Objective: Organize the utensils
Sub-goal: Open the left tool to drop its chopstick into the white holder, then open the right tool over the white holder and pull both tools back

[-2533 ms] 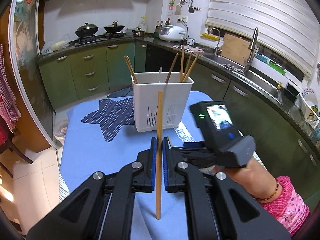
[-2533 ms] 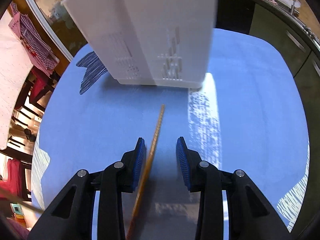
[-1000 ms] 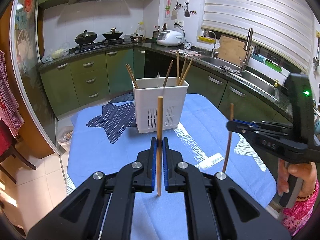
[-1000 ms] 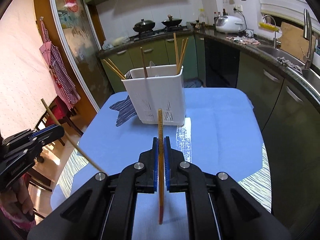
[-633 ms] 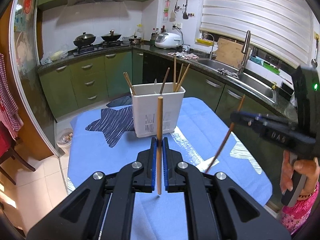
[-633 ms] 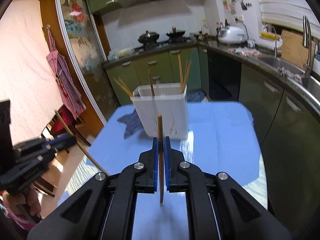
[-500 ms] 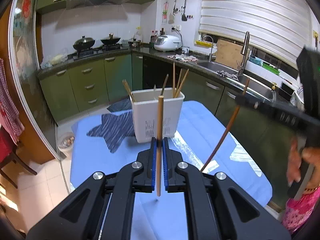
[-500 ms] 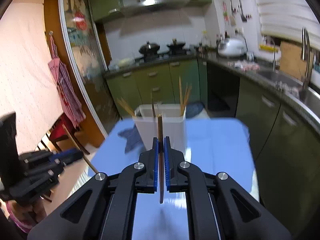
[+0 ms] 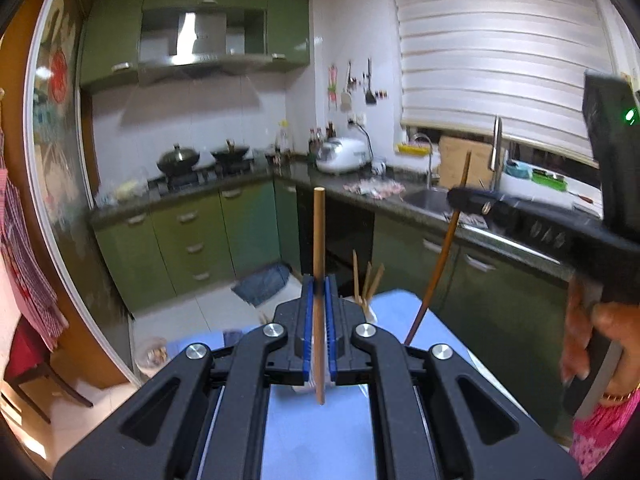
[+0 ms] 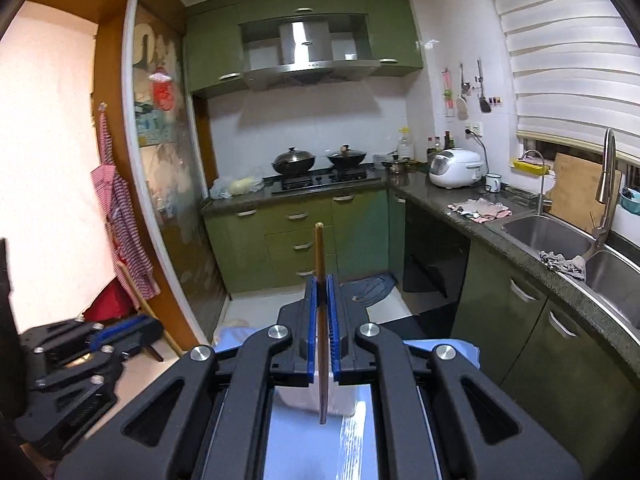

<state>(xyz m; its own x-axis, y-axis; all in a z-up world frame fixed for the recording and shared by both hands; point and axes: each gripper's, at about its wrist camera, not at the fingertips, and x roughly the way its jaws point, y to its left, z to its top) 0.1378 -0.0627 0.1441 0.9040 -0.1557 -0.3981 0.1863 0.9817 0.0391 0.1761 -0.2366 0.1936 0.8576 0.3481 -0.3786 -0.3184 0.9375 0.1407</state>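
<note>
My left gripper (image 9: 319,292) is shut on a light wooden chopstick (image 9: 319,240) that stands upright between its blue pads. My right gripper (image 10: 321,292) is shut on a darker chopstick (image 10: 320,264), also upright. In the left wrist view the right gripper (image 9: 464,200) is up at the right with its dark chopstick (image 9: 440,264) slanting down. In the right wrist view the left gripper (image 10: 120,332) sits low at the left. The white utensil holder (image 10: 304,400) is mostly hidden below both grippers; several chopstick tips (image 9: 368,280) stick up from it.
A table with a blue cloth (image 9: 320,440) lies below both grippers. Green kitchen cabinets (image 10: 300,236), a stove with two woks (image 10: 320,164), a rice cooker (image 10: 456,168) and a sink (image 10: 548,236) line the back and right. A red chair (image 9: 32,364) stands at the left.
Both grippers have risen and tilted up with their chopsticks, so the holder has dropped from mid-view to beneath the fingers. The right gripper earlier closed on its chopstick from the table.
</note>
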